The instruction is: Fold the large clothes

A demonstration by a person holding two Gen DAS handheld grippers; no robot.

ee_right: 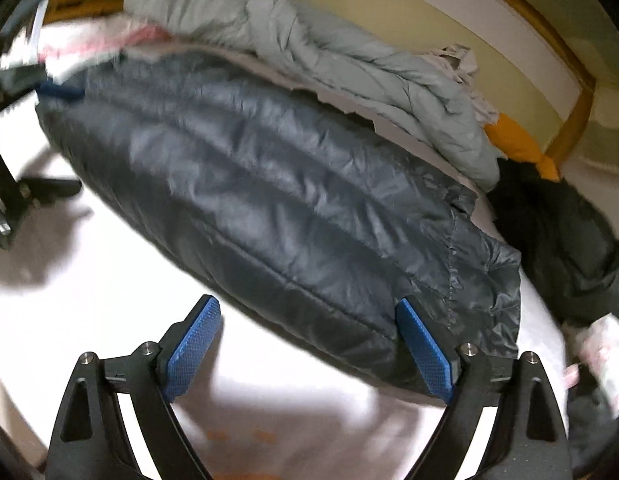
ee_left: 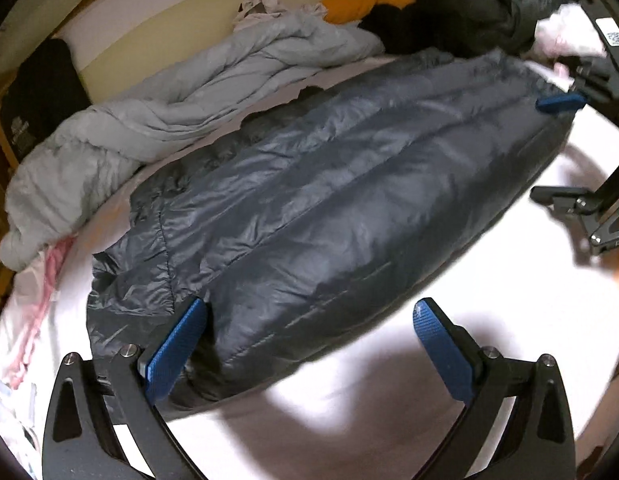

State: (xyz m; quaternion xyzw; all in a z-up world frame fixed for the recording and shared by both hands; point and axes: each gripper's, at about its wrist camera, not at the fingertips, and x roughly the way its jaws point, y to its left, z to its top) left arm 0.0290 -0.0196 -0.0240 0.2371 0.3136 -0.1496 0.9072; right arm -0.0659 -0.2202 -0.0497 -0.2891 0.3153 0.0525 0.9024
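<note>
A dark grey-blue quilted puffer coat (ee_left: pixel 309 208) lies flat and long on the white bed; it also shows in the right wrist view (ee_right: pixel 269 208). My left gripper (ee_left: pixel 309 344) is open at the coat's near end, its left pad (ee_left: pixel 173 356) resting on the fabric edge. My right gripper (ee_right: pixel 309 344) is open at the coat's other end, its right pad (ee_right: pixel 425 356) against the fabric. The right gripper shows in the left wrist view (ee_left: pixel 561 104) at the far end. The left gripper shows in the right wrist view (ee_right: pixel 57 92) at the far left.
A light grey puffer jacket (ee_left: pixel 157 120) lies crumpled behind the coat. Black clothes (ee_left: pixel 449 16) and an orange item (ee_left: pixel 361 4) sit at the bed's far corner. Pink and white cloth (ee_left: pixel 33 300) lies at the left. A wooden bed frame (ee_right: pixel 573 92) borders the mattress.
</note>
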